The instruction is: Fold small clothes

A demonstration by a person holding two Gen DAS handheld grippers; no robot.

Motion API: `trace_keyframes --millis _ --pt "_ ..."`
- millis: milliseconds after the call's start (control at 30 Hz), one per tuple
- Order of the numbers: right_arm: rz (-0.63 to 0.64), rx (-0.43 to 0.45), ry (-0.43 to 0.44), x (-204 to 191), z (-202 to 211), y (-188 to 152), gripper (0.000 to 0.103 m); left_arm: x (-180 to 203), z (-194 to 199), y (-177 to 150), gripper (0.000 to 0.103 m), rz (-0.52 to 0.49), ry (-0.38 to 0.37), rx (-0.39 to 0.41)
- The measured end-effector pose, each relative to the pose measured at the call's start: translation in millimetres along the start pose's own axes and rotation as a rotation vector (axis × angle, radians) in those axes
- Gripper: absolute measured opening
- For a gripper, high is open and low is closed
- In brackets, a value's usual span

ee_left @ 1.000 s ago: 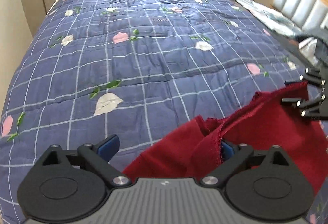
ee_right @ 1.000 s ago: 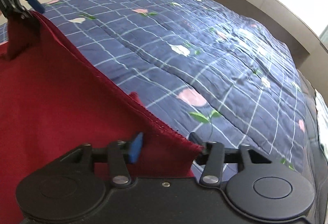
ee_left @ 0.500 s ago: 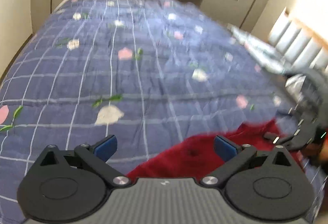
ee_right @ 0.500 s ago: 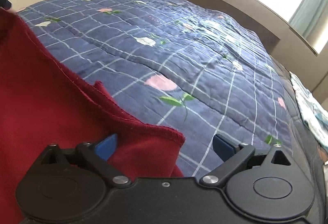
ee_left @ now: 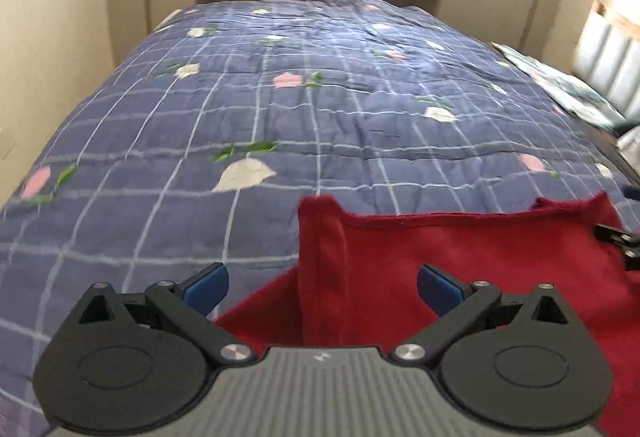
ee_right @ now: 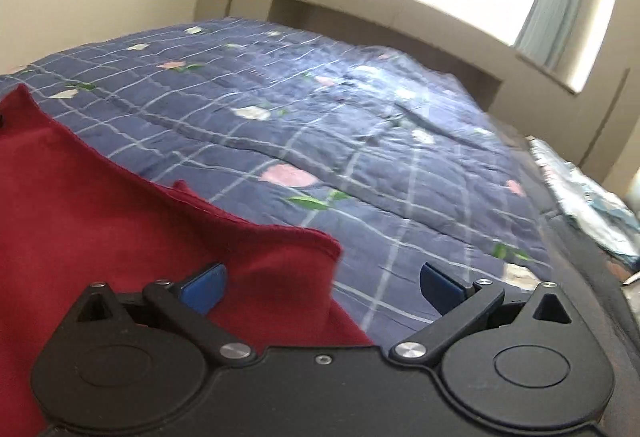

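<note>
Left gripper (ee_left: 322, 283) – released, apart | right gripper (ee_right: 322, 283) – released, apart | red cloth (ee_left: 460, 257) now flat on quilt (ee_left: 280, 117)

No legible text/labels anywhere; small mark on left gripper (ee_left: 322, 287) body, prob. logo, unreadable.

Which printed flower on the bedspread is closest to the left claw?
The white flower with green leaves, just beyond the left claw; the pink flowers lie farther up the bedspread or at its edges.

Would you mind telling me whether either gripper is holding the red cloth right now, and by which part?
Nothing is held. Both the left gripper and the right gripper are open, and the red cloth lies loose on the bed quilt.
</note>
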State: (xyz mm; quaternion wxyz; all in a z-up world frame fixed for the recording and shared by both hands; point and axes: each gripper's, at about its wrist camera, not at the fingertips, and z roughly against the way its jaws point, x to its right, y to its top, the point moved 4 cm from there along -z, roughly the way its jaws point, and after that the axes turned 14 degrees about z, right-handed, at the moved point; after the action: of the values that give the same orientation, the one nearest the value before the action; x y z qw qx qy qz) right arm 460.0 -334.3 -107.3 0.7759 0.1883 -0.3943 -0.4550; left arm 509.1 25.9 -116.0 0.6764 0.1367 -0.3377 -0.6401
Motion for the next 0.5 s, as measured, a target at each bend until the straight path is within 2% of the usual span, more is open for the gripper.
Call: trace_keyframes --millis 100,200,300,400,467,500 --pt "-0.066 -0.005 -0.057 10.8 -3.6 -10.3 0.102 -10.6 -7.5 -4.6 0.102 0.088 0.071 0.068" --pt "-0.179 -0.016 -0.004 22.5 -12.7 -22.3 0.102 -28.7 -15.3 -6.3 0.103 0.168 0.119 0.090" --pt "-0.258 -0.005 0.047 29.2 -17.1 -33.2 0.102 -52.0 -20.5 -10.9 0.103 0.259 0.061 0.085" --pt "-0.308 -0.006 0.087 34.6 -18.0 -36.4 0.102 -54.9 -18.5 -11.7 0.103 0.263 0.056 0.092" --pt "-0.316 -0.009 0.073 37.0 -12.2 -33.0 0.102 -52.2 -15.8 -10.5 0.103 0.257 0.069 0.092" --pt "-0.307 0.004 0.033 37.0 -2.9 -29.3 0.102 -51.5 -12.4 -8.7 0.103 0.263 0.076 0.093"
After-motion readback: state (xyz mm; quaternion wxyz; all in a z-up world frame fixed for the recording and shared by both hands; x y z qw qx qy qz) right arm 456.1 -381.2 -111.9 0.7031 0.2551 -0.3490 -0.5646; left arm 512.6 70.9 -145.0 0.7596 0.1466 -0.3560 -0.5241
